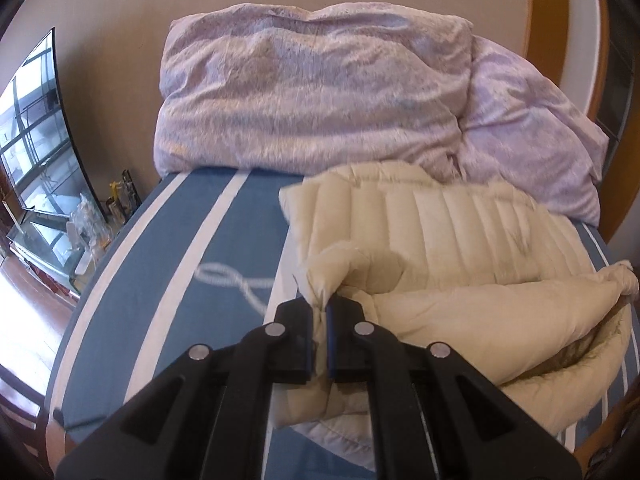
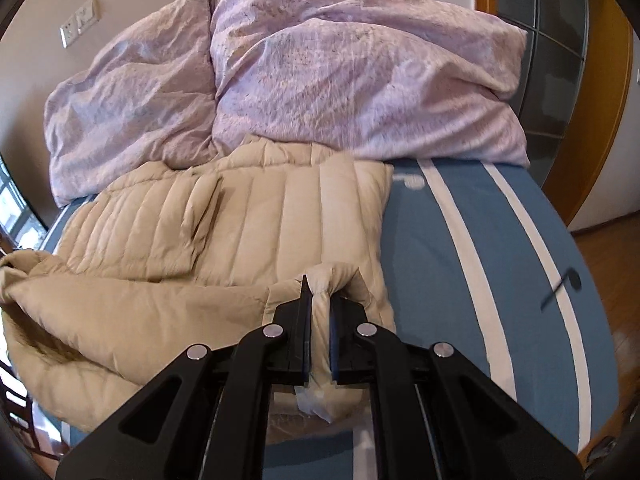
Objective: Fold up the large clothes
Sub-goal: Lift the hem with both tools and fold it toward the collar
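Observation:
A cream quilted puffer jacket (image 1: 432, 240) lies on the blue bed sheet (image 1: 168, 264), its lower part lifted and doubled over the rest. My left gripper (image 1: 319, 306) is shut on a bunched edge of the jacket at its left side. In the right wrist view the same jacket (image 2: 248, 216) spreads to the left, and my right gripper (image 2: 319, 300) is shut on a fold of its edge at the right side. Both pinched folds stand up above the fabric below.
Two lilac pillows (image 1: 312, 92) (image 2: 360, 80) lie against the wall at the head of the bed. The blue sheet with white stripes (image 2: 480, 248) lies bare to the right. A television (image 1: 36, 132) and a cluttered glass stand (image 1: 80, 232) are left of the bed.

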Motion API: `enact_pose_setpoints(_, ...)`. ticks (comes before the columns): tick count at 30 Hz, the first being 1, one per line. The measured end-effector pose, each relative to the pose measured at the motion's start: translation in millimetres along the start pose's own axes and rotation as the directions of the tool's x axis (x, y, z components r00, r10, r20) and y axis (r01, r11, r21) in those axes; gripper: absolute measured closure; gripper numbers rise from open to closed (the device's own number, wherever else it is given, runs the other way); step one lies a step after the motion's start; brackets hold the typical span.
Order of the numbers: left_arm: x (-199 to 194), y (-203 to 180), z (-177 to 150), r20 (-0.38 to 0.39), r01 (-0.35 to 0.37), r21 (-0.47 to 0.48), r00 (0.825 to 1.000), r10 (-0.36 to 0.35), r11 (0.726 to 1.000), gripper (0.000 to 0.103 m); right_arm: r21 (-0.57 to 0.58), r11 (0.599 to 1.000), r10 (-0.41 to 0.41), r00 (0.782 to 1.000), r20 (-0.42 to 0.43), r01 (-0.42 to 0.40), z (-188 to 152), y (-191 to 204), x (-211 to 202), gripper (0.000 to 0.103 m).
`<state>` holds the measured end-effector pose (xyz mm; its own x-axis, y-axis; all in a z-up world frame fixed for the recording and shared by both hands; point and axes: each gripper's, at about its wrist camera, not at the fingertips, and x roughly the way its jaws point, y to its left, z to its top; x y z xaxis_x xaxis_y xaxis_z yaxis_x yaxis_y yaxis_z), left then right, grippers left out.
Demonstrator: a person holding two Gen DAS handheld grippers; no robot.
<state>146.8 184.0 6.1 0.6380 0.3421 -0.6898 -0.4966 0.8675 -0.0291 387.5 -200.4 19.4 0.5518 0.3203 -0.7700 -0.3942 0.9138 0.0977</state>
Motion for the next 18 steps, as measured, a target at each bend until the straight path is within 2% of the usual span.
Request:
enact_pose_setpoints(3, 20.9, -2.8, 25.0, 0.007, -0.001, -0.018, 1.000, 0.001, 1.000, 0.098, 0.000, 1.000, -0.021, 0.999, 0.024, 0.021, 20.2, 2.1, 17.6, 0.096)
enact_pose_setpoints(8, 62.6, -9.0, 56.9, 0.004, -0.016, -0.045, 1.000, 0.017, 0.999, 0.098, 0.048, 0.999, -0.014, 0.999, 0.039, 0.012, 52.2, -2.6, 52.0, 0.096)
enact_pose_setpoints(16, 133.1, -14.3, 84.2, -0.028, -0.030, -0.078, 0.999, 0.028, 0.996, 0.097, 0.101, 0.994, -0.038, 0.999, 0.032, 0.035, 77.3, -7.2, 109.5, 0.096)
enact_pose_setpoints(18, 147.4, -13.9, 87.5, -0.035, -0.027, -0.094, 0.999, 0.023, 0.995, 0.096, 0.128, 0.991, -0.038, 0.998, 0.042, 0.032, 82.2, -10.4, 122.1, 0.092)
